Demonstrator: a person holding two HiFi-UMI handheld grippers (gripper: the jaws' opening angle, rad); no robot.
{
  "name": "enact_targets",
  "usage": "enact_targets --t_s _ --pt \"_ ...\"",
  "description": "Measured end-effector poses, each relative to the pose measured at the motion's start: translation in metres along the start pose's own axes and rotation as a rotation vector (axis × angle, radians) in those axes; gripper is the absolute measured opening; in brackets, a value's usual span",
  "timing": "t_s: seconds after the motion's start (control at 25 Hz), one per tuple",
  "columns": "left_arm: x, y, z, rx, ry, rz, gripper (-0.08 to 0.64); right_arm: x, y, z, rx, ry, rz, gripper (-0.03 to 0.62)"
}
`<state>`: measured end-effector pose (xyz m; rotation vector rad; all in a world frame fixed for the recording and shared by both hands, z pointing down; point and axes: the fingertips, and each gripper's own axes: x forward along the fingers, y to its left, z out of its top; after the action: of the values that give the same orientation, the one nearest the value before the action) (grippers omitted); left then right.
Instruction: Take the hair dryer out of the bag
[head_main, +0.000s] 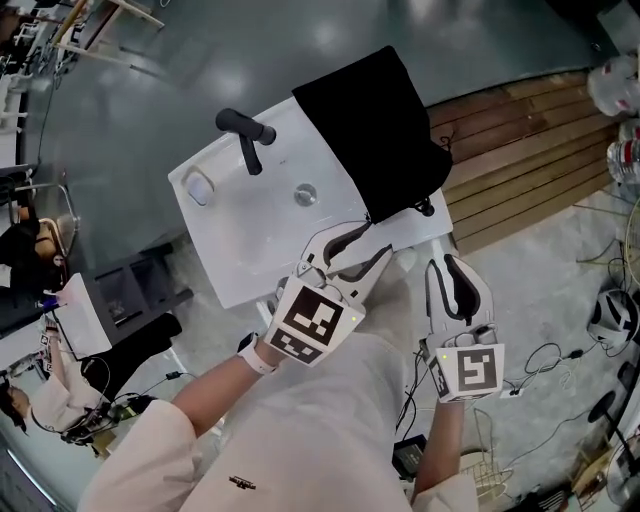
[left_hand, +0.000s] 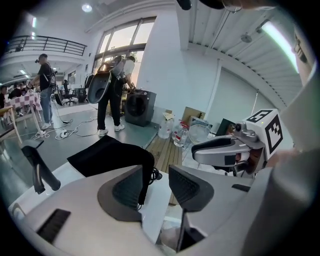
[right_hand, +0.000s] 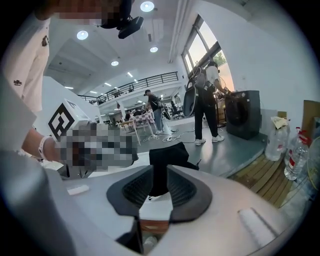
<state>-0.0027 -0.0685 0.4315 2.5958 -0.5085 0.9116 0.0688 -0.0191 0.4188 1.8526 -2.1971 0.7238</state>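
White basin top (head_main: 228, 255) lies just ahead of both grippers, with the black bag (head_main: 375, 130) slumped on it beyond the fingertips. Left gripper (head_main: 372, 240) has its jaws parted, empty; right gripper (head_main: 447, 265) likewise slack – bag framed between them, untouched.

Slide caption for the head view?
Left tool and right tool, both open, near the black bag on a white sink.

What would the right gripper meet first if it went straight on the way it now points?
Most likely the black bag on the white sink. It shows straight between the open jaws of the right gripper in that gripper's own view, with nothing nearer in that line. Depth is unclear, though.
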Motion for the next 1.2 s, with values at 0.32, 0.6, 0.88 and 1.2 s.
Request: enact_targets --t_s 0.32,0.6,0.88,1.2 --pt "0.046 0.010 -0.020 0.136 0.061 0.047 0.200 0.023 -0.011 -0.017 -0.016 0.015 0.041 0.095" --pt "0.089 0.031 -0.043 0.222 0.134 0.122 0.232 0.037 -0.032 -0.032 -0.010 0.020 0.030 0.095" --pt "0.114 0.033 -0.057 0.331 0.197 0.112 0.268 0.046 -0.037 -0.045 0.016 0.033 0.026 0.095" --pt "0.130 0.052 -0.058 0.369 0.204 0.213 0.185 0.057 -0.040 -0.052 0.029 0.045 0.026 0.095"
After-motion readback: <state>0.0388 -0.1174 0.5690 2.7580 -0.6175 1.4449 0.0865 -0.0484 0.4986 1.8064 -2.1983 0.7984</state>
